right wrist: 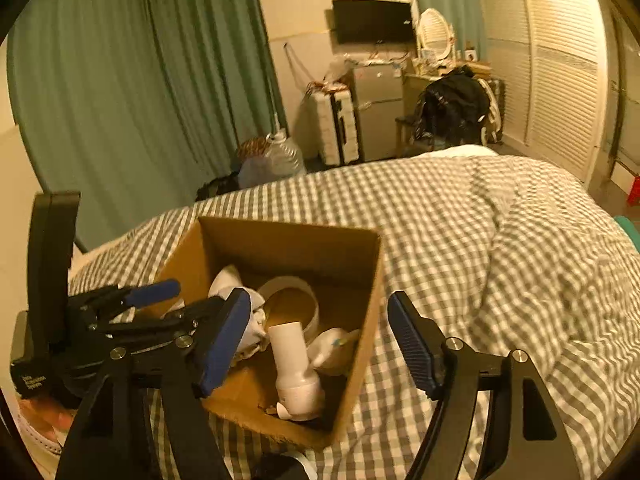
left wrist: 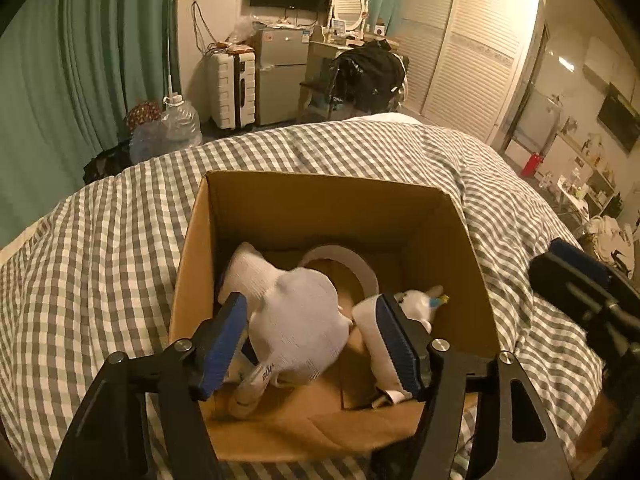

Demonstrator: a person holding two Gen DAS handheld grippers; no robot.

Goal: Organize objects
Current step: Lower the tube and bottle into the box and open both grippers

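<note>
Left wrist view shows a checked bed cover (left wrist: 120, 240) carrying an open cardboard box (left wrist: 280, 208); inside the box lie a white sock (left wrist: 296, 320), a tape roll (left wrist: 360, 264) and a small plush toy (left wrist: 416, 304). Over the box, the left hand-held gripper (left wrist: 312, 340) is released around the sock, while the right hand-held gripper (right wrist: 320, 344) is spread apart above the box's right wall, holding nothing.

A checked bedspread (left wrist: 120, 248); beyond it green curtains (left wrist: 80, 60), a white suitcase (left wrist: 234, 88), a small fridge (left wrist: 280, 76).
</note>
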